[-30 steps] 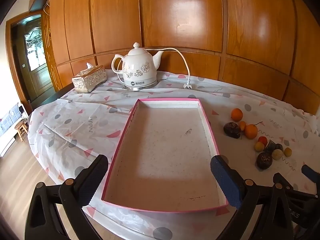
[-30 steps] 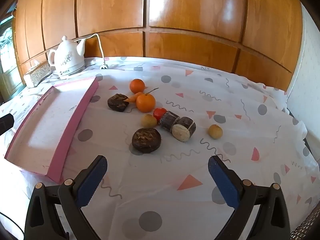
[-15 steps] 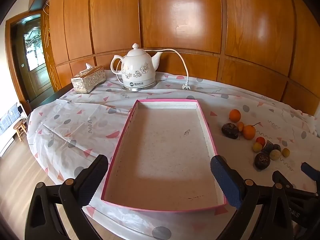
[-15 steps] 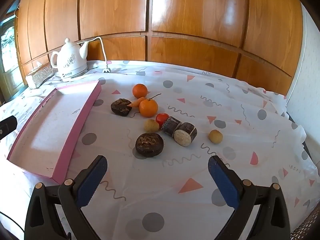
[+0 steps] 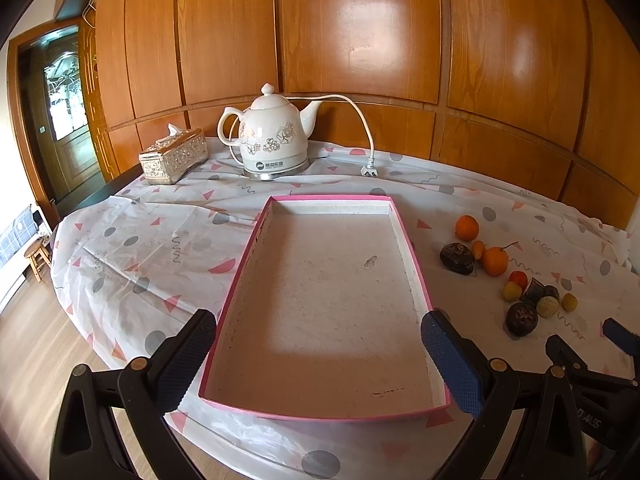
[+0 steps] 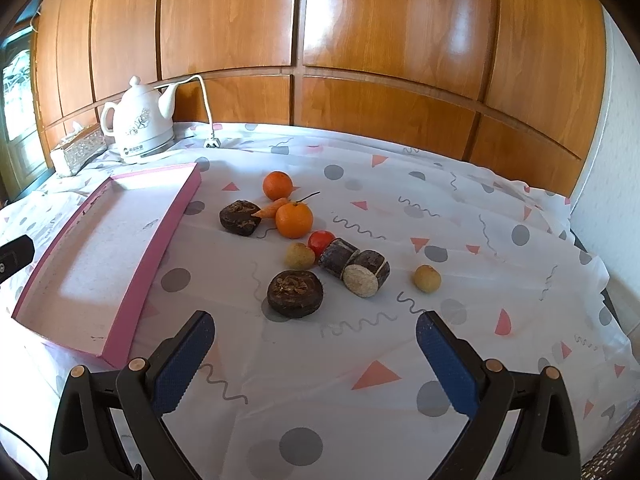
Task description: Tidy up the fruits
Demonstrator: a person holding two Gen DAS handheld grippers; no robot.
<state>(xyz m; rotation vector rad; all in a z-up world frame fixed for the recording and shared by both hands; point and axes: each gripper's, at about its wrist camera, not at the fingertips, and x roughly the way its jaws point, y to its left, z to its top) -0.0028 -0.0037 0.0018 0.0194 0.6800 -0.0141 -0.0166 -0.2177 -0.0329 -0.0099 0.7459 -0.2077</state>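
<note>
Wall [image 5: 360, 40]: big brown wood panels at the far side.
Table [image 6: 360, 380]: covered by a white cloth with grey dots and pink triangles.
Tray [image 5: 256, 240]: a pink box with low walls and nothing in it, on the left part of the table, just left of the fruits.
Kettle [image 5: 272, 136]: white with flowers, far behind the tray; its cord and plug [image 5: 369, 170] lie on the cloth to its right.
Tissue box [image 5: 174, 155]: shiny, left of the kettle.
Left gripper [image 5: 318, 354]: wide open, holding nothing, above the near end of the tray.
Right gripper [image 6: 314, 354]: wide open, holding nothing, near side of the fruits, not touching them.
Fruits: all on the cloth, right of the tray, close together.
Oranges: one far [image 6: 277, 185], one bigger [image 6: 294, 220] nearer.
Dark round fruits: one [image 6: 295, 293] nearest the right gripper, one [image 6: 239, 217] by the oranges.
Brown logs [image 6: 356, 268]: two short pieces side by side.
Tiny carrot [image 6: 271, 209]: between the oranges.
Red fruit [image 6: 321, 242]: touching a log.
Small yellow fruits: one [image 6: 299, 256] in the bunch, one [image 6: 427, 278] alone at the right.
</note>
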